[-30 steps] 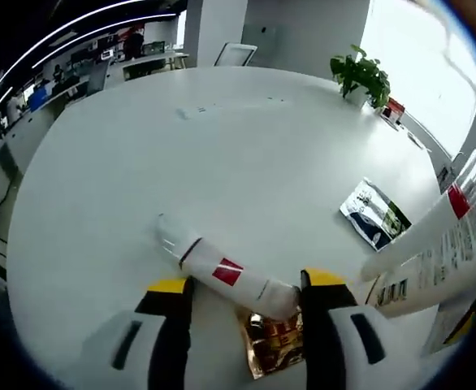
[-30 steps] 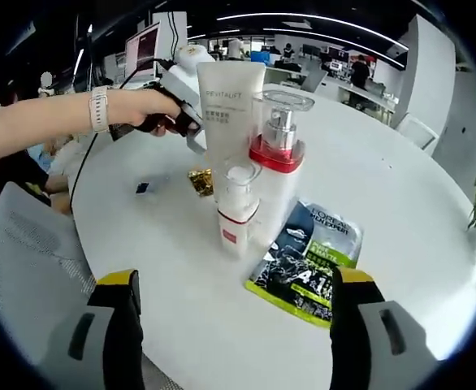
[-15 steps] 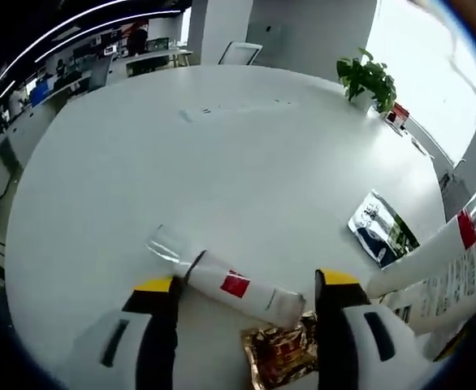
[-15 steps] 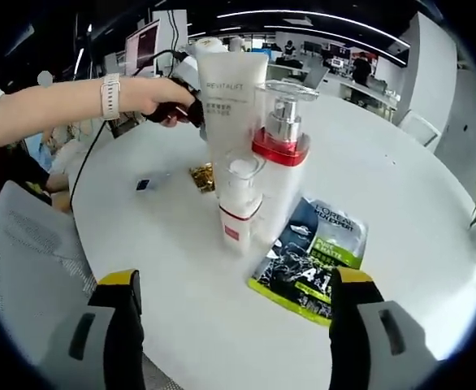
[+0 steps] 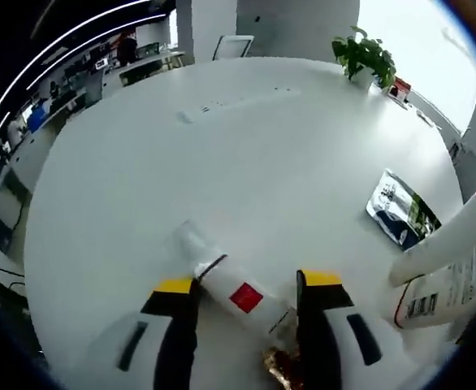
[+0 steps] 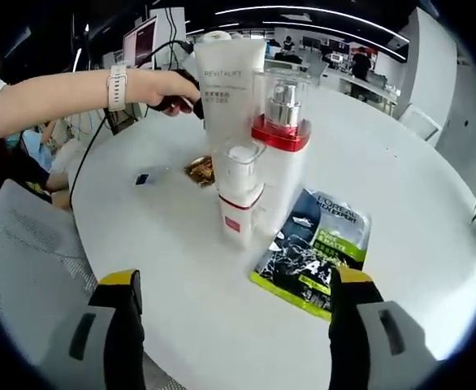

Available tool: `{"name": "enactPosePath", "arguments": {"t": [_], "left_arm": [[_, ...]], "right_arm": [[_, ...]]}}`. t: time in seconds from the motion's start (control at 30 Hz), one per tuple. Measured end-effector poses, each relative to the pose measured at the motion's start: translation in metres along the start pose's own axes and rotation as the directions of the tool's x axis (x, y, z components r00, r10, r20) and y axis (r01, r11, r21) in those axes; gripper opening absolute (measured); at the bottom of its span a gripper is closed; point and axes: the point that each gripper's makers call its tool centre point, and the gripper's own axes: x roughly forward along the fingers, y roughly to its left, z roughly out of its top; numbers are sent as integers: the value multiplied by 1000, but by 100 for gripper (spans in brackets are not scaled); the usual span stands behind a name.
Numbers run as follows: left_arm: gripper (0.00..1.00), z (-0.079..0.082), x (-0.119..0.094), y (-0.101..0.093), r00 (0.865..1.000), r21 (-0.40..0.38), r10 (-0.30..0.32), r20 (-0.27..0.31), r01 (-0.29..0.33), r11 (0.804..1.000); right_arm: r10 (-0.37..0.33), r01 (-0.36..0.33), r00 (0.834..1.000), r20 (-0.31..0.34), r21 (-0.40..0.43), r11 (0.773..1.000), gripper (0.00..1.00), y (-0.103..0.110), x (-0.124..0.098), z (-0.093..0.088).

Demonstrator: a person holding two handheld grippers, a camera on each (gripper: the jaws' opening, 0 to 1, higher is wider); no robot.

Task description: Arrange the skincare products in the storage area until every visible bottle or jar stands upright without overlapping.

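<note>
Step in hand: picking up the fallen bottle (image 5: 236,291), judged from how the left tongs (image 5: 246,284) straddle it.
Fallen bottle: white with a red square label and a clear cap, lying flat on the white worktop (image 5: 222,154); its body runs slantwise between the yellow-tipped jaws, the cap end pointing away.
Left tongs: spread wide, one jaw on each side of the bottle, not visibly pressing on it.
Right tongs (image 6: 231,286): wide and empty, hanging above bare worktop, short of the standing group.
Next move: close on the bottle's body, lift, turn it cap-up and set it on a free patch beside the standing ones, not on a sachet.
Standing, right gripper view: one tall white tube (image 6: 230,85), one pump bottle (image 6: 280,154) with a red collar, one small white bottle (image 6: 240,199) in front — three, close together.
Lying: one bottle.
Sachets: one green-and-black sachet (image 6: 313,248) flat beside the group; one gold sachet (image 6: 200,171) behind it.
Other: a small dark chip (image 6: 141,179) on the worktop; a potted plant (image 5: 365,57) at the far edge.
</note>
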Motion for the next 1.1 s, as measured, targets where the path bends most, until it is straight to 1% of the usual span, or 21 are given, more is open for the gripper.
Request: {"name": "enactPosePath", "arguments": {"t": [0.03, 0.1, 0.17, 0.23, 0.37, 0.4, 0.53, 0.6, 0.63, 0.7, 0.77, 0.93, 1.03, 1.1], "left_arm": [[44, 2, -2, -9, 1000, -41, -21, 13, 22, 999], [40, 0, -3, -1, 1000, -31, -20, 12, 21, 999], [38, -1, -7, -3, 1000, -24, -23, 13, 23, 999], [37, -5, -12, -6, 1000, -22, -24, 11, 24, 999], [35, -5, -15, -9, 1000, -15, -21, 11, 22, 1000], [35, -5, -14, -10, 1000, -1, -26, 13, 26, 1000], [33, -1, -9, -4, 999, 10, -28, 22, 27, 1000], [33, 0, -7, -2, 999, -2, -28, 28, 29, 1000], [33, 0, -8, -3, 999, 6, -29, 36, 29, 1000], [32, 1, -8, -5, 999, -3, -29, 46, 30, 1000], [31, 1, -7, -5, 999, -7, -28, 45, 29, 1000], [30, -3, -11, -7, 999, -21, -27, 41, 28, 999], [28, -4, -10, -7, 999, -24, -28, 38, 29, 999], [27, -6, -12, -8, 999, -17, -39, 32, 40, 999]], "right_arm": [[0, 0, 1000, 0, -1, 1000, 96, 0, 0, 0], [1, -1, 1000, 2, 0, 1000, 96, 1, 0, 1], [2, -2, 1000, 3, 2, 1000, 95, 1, 0, 1], [-1, 1, 1000, 0, 3, 1000, 95, 1, 0, 0], [4, -4, 1000, 4, 10, 1000, 94, 2, 0, 0], [8, -8, 1000, 9, 14, 1000, 94, 4, -1, 0], [13, -14, 999, 36, 28, 1000, 90, 6, -2, 3], [25, -28, 998, 65, 46, 999, 87, 8, -3, 7], [35, -39, 996, 83, 54, 998, 86, 9, -4, 10], [45, -51, 995, 86, 66, 997, 86, 11, -5, 10], [56, -62, 994, 94, 68, 996, 84, 13, -5, 10], [75, -83, 991, 115, 69, 994, 82, 19, -6, 12], [86, -94, 989, 124, 62, 994, 76, 22, -7, 15], [97, -106, 987, 128, 63, 992, 75, 26, -7, 16]]}}
